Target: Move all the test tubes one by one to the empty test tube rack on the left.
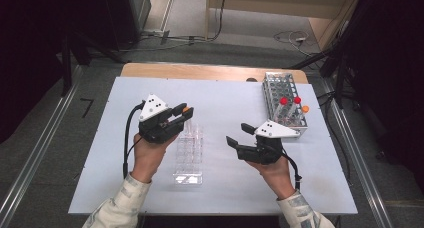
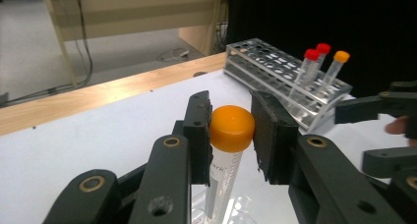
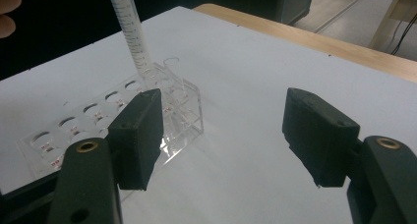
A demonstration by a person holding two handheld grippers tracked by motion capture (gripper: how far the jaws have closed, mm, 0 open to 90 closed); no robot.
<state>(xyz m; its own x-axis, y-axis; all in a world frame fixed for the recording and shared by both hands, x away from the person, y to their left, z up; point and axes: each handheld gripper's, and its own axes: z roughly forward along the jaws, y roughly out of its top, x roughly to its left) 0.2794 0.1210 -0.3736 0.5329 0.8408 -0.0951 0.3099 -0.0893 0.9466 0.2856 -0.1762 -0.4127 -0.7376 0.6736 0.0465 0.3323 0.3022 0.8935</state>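
Orange-capped tube (image 2: 227, 150) upright, cap up, pinched by L gripper (image 2: 231, 130); R gripper (image 3: 231, 135) spread, empty.

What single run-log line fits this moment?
left gripper: shut on orange-capped tube | clear rack: below tube | right gripper: open, holding nothing

Open tabletop (image 1: 225, 113) between clear rack (image 1: 189, 153) and metal rack (image 1: 280, 95); capped tubes (image 1: 291, 104) block right side.

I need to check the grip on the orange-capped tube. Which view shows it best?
The left gripper view: the orange-capped tube sits close up, cap clamped between both jaws. The high view shows a small orange cap; the right gripper view shows its graduated body over the clear rack.
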